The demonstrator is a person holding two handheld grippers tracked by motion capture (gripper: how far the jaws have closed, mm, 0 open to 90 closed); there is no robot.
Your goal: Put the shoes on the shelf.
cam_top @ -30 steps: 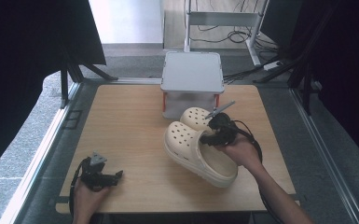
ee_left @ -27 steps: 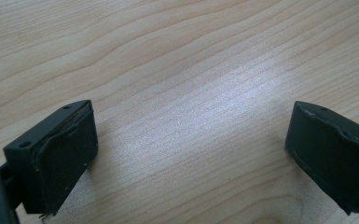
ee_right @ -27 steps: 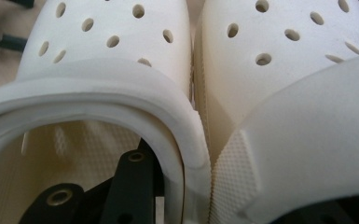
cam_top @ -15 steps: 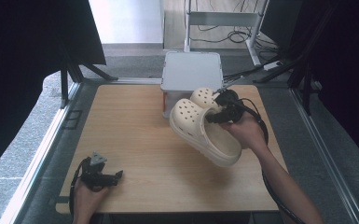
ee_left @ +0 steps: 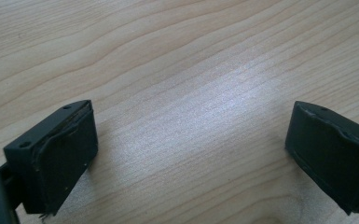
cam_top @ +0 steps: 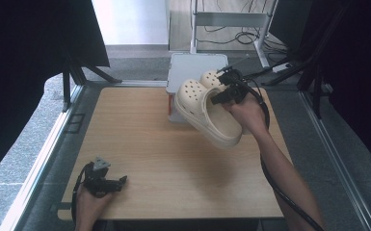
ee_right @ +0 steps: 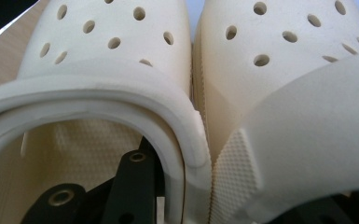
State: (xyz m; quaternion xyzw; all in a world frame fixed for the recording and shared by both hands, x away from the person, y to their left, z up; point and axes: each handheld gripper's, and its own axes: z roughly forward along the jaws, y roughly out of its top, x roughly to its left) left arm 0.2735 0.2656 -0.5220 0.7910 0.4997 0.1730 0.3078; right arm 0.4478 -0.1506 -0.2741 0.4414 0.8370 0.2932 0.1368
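Holding the pair of cream clogs (cam_top: 207, 113) pinched together, my right gripper (cam_top: 227, 91) has its jaws clamped on the inner walls of both shoes, one jaw inside the left-hand clog's opening in the right gripper view, the other under the neighbouring shoe. The clogs hang tilted in the air, toes toward the grey box (cam_top: 196, 67) at the table's far edge, heels over the wooden table (cam_top: 139, 139). My left gripper (cam_top: 107, 183) rests near the table's front left corner, jaws wide apart with bare wood between them, well apart from the shoes. Between the two hands I have a broad stretch of open tabletop; the right edge lies close beside my right forearm.
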